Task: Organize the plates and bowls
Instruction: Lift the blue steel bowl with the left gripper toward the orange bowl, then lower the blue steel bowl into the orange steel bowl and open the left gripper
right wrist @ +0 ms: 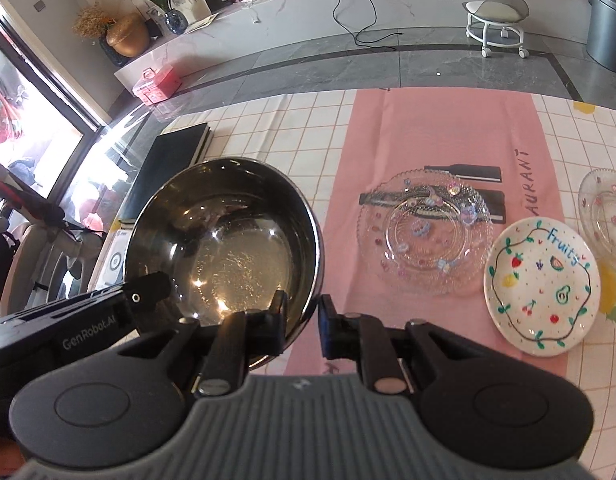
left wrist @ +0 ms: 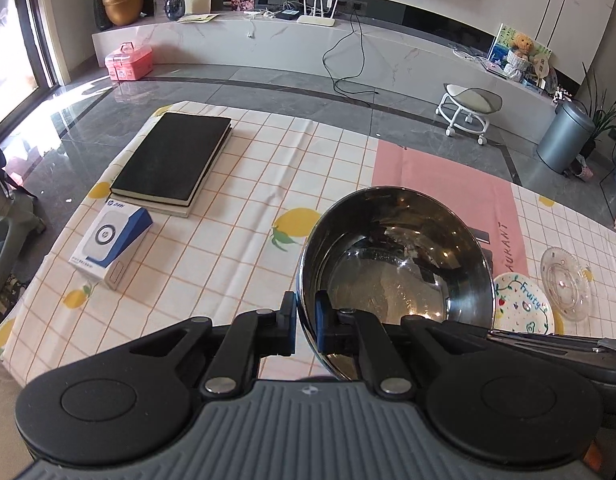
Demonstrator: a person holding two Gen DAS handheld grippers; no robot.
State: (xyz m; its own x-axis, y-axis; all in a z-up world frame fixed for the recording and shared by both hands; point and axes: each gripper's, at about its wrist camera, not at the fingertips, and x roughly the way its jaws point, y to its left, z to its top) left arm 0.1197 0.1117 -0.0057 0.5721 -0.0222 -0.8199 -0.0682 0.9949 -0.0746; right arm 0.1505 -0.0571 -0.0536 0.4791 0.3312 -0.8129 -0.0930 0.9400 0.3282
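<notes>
Checked tablecloth [right wrist: 267, 120] under round, mirror-bright steel bowl [right wrist: 223, 248], rim pinched both sides.

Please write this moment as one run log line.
left gripper: shut on steel bowl rim | right gripper: shut on same rim | bowl: lifted

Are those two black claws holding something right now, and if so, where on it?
Yes. Both grip the steel bowl by its rim, on opposite sides: the left gripper and right gripper each have one jaw inside and one outside.
</notes>
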